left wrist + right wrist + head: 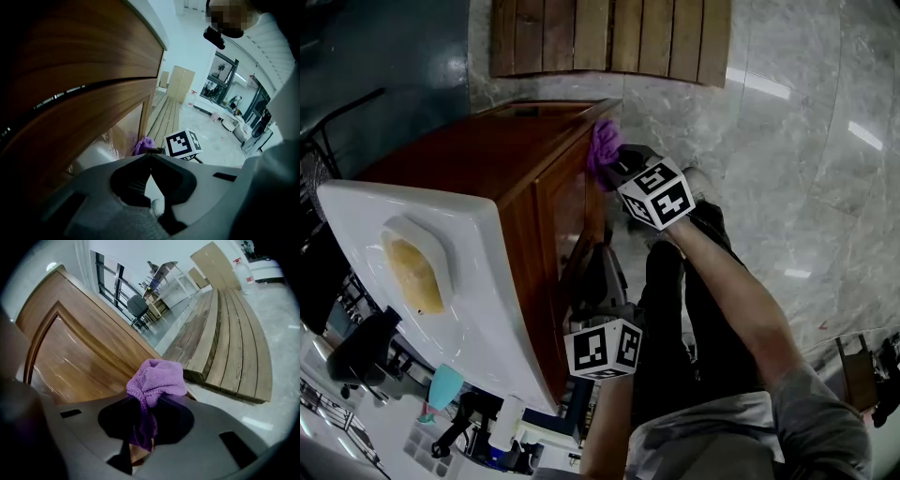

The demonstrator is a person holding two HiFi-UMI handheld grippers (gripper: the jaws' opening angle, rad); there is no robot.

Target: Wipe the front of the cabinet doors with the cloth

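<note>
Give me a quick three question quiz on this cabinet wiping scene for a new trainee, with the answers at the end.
1. Multiple choice: what is between the jaws of the right tool?
A) a sponge
B) a purple cloth
C) nothing

2. True or false: the left tool also grips a cloth.

3. Fill in the blank: in the head view, the purple cloth is by the ____ edge of the wooden cabinet front (top or bottom).

Key: 1 B. 2 False: its jaws are together with nothing between them. 3 top.
</note>
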